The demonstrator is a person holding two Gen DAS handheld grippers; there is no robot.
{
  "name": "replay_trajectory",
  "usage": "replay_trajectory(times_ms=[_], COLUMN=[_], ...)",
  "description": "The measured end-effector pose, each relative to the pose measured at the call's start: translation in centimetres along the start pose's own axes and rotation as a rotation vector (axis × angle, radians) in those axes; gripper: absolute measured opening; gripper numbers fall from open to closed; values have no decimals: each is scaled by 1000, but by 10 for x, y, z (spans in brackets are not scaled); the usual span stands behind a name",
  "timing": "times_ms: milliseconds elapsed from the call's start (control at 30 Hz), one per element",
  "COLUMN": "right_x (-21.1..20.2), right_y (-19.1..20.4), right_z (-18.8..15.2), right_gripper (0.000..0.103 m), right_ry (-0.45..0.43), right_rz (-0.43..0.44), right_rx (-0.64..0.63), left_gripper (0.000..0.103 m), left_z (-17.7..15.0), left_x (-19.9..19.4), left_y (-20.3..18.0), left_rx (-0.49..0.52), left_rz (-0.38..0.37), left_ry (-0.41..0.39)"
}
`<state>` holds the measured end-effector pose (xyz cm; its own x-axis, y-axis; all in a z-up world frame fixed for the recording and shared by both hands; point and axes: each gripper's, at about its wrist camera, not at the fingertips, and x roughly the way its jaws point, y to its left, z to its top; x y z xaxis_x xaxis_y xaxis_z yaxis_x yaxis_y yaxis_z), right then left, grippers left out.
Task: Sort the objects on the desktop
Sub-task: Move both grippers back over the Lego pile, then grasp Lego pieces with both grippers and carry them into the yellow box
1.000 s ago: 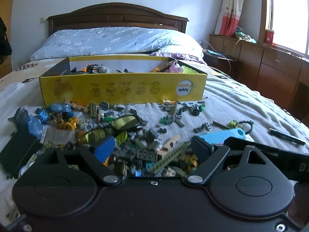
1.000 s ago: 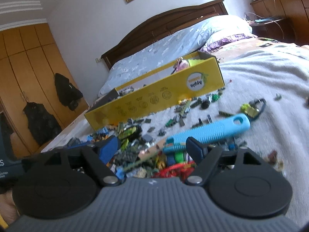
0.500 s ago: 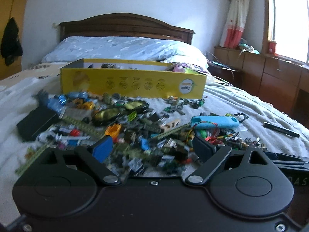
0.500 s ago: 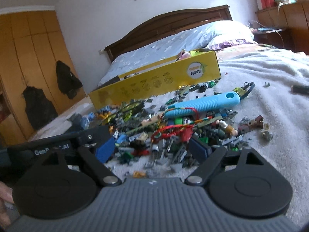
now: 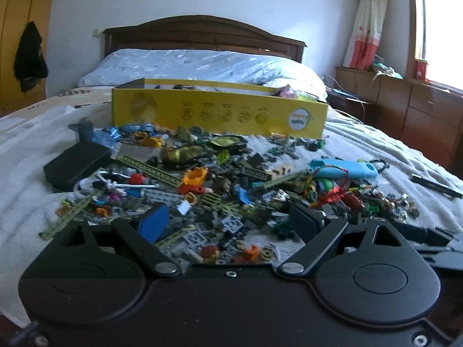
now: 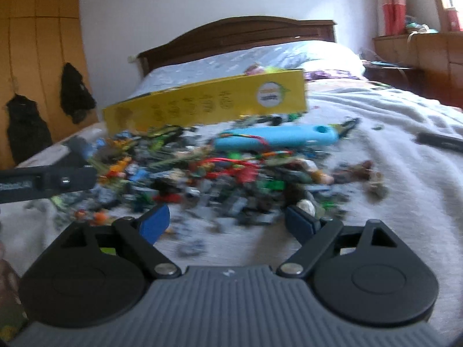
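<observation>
Both tongs are gaping wide, gripping nothing: the left tongs [image 5: 228,222] and right tongs [image 6: 227,221] at lower centre. The toy-piece pile [image 5: 220,185] is lying mid-frame on the bed [image 5: 34,133], the yellow box [image 5: 220,114] behind it.

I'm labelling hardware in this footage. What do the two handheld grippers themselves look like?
The left gripper has a smooth black body with two round discs, black link arms on silver pivot screws, and blue pads on its jaws. The right gripper is built the same way, but its central body is ribbed grey plastic. No cables or sleeves show.
</observation>
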<state>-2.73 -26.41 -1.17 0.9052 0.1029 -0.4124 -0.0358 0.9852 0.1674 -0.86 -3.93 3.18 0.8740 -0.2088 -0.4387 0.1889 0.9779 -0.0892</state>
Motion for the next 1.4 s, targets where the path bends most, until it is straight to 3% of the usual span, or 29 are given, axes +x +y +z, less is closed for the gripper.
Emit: replay_trajectory(times_ms=[400,467,633,700,867,1200,1333,1400], right_x=[-12,-14,-20,-22,-28,-39,-44,-46], right_y=[-29,-28,-31,-32,-33,-31,-26,-21], right_z=[-11,-14,-17,-17,-20,-25,-26,-26], right_gripper=[92,92,92,92,92,92,86,74], right_ry=[-45,-51,-67,-72,-87,-103,-113,-131], right_rz=[-100,-105,-94,-88,-79,-49,-15,1], right_rx=[-69,-96,-108,-101,-95,-105,-119,-130], left_gripper=[89,84,52,46,42,11,10,10], left_z=[-20,-24,-35,-38,-44,-47,-43,-41], left_x=[9,7,7,7,10,19,16,15], left_y=[-35,-41,-58,-61,-70,-74,-66,-61], left_rx=[111,141,244,253,283,279,238,220], left_rz=[-85,-106,-135,-164,-216,-247,-235,-225], left_ry=[36,29,12,13,-4,8,7,4])
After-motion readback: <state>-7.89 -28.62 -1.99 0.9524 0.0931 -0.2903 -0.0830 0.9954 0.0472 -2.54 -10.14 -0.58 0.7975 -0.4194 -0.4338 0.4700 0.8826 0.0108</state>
